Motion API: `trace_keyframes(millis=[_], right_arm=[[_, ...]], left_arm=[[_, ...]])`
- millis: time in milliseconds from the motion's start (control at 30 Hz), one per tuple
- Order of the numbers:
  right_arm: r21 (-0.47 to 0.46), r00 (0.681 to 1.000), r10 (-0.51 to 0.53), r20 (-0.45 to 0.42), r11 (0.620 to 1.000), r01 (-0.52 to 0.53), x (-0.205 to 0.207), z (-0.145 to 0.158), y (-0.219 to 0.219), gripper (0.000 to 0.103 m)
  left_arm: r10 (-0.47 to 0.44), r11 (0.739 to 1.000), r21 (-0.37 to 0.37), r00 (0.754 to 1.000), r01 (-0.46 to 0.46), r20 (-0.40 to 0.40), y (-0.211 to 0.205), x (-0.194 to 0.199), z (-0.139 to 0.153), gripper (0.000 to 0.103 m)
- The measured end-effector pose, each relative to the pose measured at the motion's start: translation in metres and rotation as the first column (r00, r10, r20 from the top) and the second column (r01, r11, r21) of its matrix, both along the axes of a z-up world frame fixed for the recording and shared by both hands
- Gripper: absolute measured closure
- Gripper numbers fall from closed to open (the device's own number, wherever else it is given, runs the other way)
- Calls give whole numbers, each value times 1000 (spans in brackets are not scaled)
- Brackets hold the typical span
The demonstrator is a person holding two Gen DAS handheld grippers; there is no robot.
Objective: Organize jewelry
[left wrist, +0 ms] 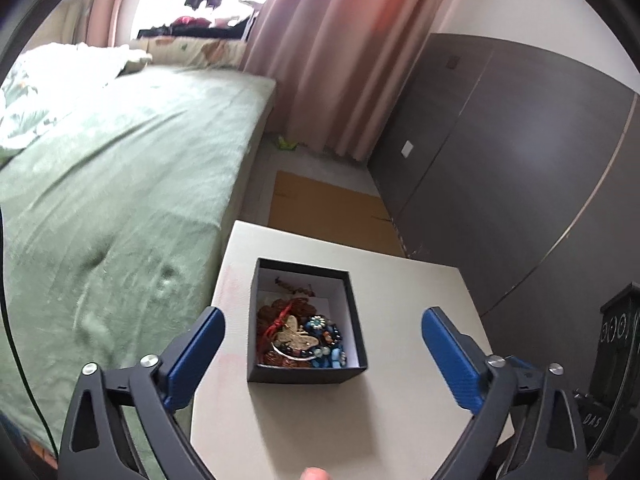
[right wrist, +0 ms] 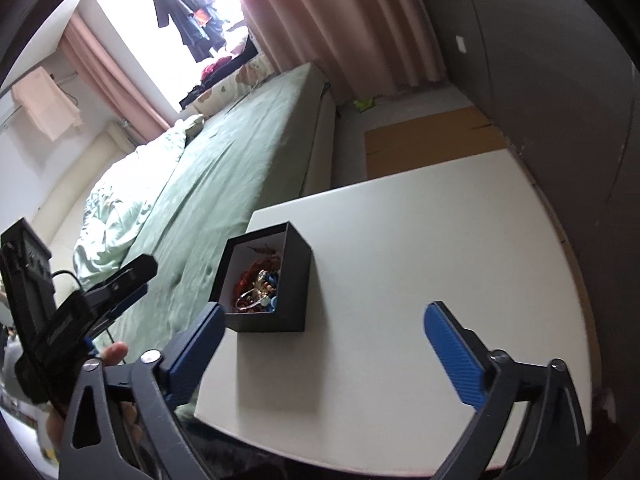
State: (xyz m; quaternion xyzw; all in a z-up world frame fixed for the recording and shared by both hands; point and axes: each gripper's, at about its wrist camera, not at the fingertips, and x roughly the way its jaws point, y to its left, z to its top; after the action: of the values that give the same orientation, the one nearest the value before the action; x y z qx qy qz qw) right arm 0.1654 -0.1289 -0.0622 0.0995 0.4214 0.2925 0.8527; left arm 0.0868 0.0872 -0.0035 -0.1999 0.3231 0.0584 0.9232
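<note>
We hold both tongs, left and right, spread wide and empty, the left framing the jewelry heaped in the black box at twelve o'clock on the worktop.

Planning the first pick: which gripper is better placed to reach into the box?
Left. The left gripper is open, with the box centred between its fingers; the right gripper sits off to the box's side.
</note>
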Motion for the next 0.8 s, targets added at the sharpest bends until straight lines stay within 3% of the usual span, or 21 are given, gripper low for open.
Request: trace_keyframes(millis=[400, 567, 800], right_arm=[[-78, 994, -92, 56, 992, 96, -16, 14, -33, 0], [-91, 995, -79, 58, 992, 84, -26, 17, -37, 0], [-103, 996, -65, 66, 992, 71, -35, 20, -41, 0]], left_arm=[[-35, 995, 93, 999, 32, 37, -41, -22, 4, 1], [6, 989, 151, 999, -12, 41, -49, -27, 5, 1], [-7, 981, 193, 999, 1, 35, -60, -29, 4, 1]])
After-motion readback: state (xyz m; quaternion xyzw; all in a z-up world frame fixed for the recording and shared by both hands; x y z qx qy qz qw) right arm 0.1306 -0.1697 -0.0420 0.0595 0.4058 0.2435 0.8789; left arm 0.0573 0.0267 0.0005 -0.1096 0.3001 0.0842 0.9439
